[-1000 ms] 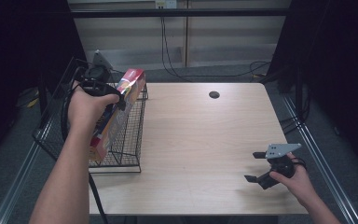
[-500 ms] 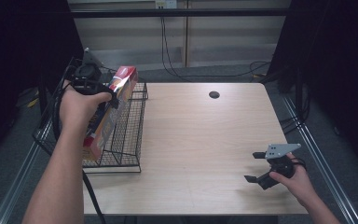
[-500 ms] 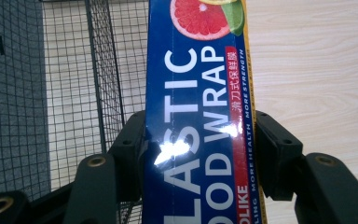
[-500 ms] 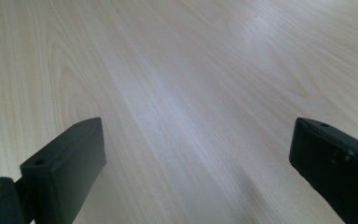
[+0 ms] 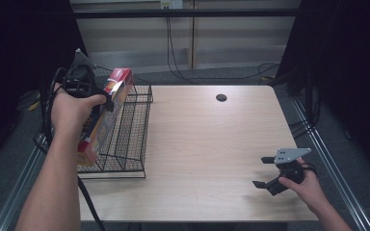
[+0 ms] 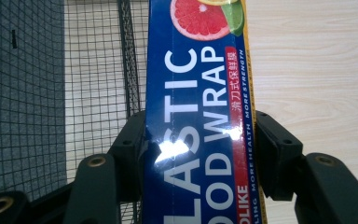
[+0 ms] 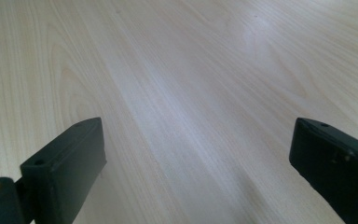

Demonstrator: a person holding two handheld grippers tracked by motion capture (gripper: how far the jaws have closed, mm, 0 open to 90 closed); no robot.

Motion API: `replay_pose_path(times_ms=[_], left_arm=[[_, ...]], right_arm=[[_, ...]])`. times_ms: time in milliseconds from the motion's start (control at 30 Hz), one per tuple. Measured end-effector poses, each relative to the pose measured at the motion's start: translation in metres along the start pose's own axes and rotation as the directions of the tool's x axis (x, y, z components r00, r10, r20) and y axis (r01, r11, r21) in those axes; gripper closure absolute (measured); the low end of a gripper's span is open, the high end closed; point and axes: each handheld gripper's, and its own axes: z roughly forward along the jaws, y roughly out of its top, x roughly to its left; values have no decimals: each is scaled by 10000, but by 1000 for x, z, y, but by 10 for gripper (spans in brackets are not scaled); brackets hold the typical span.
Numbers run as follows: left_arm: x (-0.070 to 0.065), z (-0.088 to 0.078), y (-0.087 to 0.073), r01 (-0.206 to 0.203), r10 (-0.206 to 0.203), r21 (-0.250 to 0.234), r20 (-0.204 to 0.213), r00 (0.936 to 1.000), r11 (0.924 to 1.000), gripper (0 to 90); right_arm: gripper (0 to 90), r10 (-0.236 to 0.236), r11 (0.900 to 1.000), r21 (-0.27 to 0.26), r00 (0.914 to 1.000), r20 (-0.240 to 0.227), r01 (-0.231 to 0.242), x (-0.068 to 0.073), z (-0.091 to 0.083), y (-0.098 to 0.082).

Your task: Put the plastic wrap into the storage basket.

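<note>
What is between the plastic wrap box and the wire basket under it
Nothing visible. The left gripper holds the plastic wrap box tilted above the wire basket, whose top is open beneath the box's lower end.

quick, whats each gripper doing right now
left gripper: shut on the plastic food wrap box, held above the wire basket
right gripper: open, nothing between its jaws, over the table

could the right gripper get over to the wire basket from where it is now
Probably yes. The right gripper sits open and empty near the table's front right corner, and the bare wooden table lies between it and the wire basket. The left gripper, holding the plastic wrap box, crowds the basket's left side.
</note>
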Motion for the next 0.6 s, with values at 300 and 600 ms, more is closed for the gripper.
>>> replay_pose_path(times_ms=[300, 600], left_arm=[[9, -5, -2, 166, -167, -51, -106, 9998, 9998, 447], [18, -9, -4, 375, -379, -173, -243, 9990, 9991, 447]], right_arm=[[33, -3, 10000, -11, 10000, 22, 3, 0, 0, 0], [33, -27, 10000, 1, 10000, 17, 27, 0, 0, 0]])
